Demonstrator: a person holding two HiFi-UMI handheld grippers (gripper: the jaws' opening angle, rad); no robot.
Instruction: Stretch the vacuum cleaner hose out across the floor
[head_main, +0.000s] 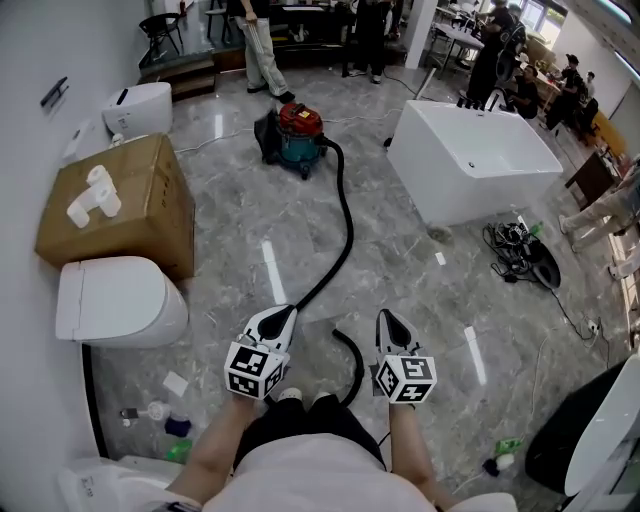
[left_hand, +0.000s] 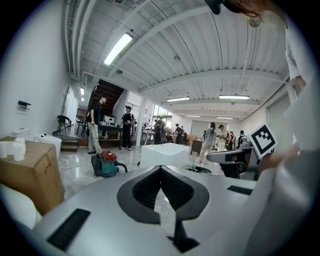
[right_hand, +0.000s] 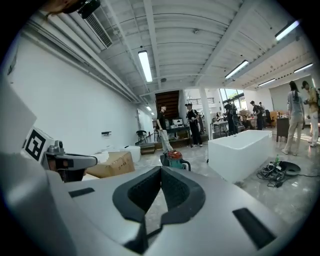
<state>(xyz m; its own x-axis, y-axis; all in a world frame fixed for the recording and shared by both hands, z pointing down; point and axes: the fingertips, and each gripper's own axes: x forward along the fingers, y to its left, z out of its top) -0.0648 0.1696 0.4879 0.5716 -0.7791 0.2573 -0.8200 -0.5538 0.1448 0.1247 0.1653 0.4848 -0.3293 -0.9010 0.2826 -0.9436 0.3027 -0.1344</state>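
A red and teal vacuum cleaner (head_main: 298, 135) stands far across the grey marble floor, also visible in the left gripper view (left_hand: 106, 164) and the right gripper view (right_hand: 174, 159). Its black hose (head_main: 346, 225) snakes toward me, passes under my left gripper (head_main: 279, 316), and curls back in a loop (head_main: 353, 362) between the two grippers. My left gripper (left_hand: 160, 167) is shut with nothing between its jaws. My right gripper (head_main: 388, 320) (right_hand: 161, 168) is shut and empty too, just right of the hose loop. Both point forward, a little downward.
A cardboard box (head_main: 120, 205) and two white toilets (head_main: 115, 300) (head_main: 140, 108) line the left wall. A white bathtub (head_main: 470, 160) stands at right, with a cable pile (head_main: 520, 250) beside it. Small litter (head_main: 165, 415) lies at lower left. Several people stand at the back.
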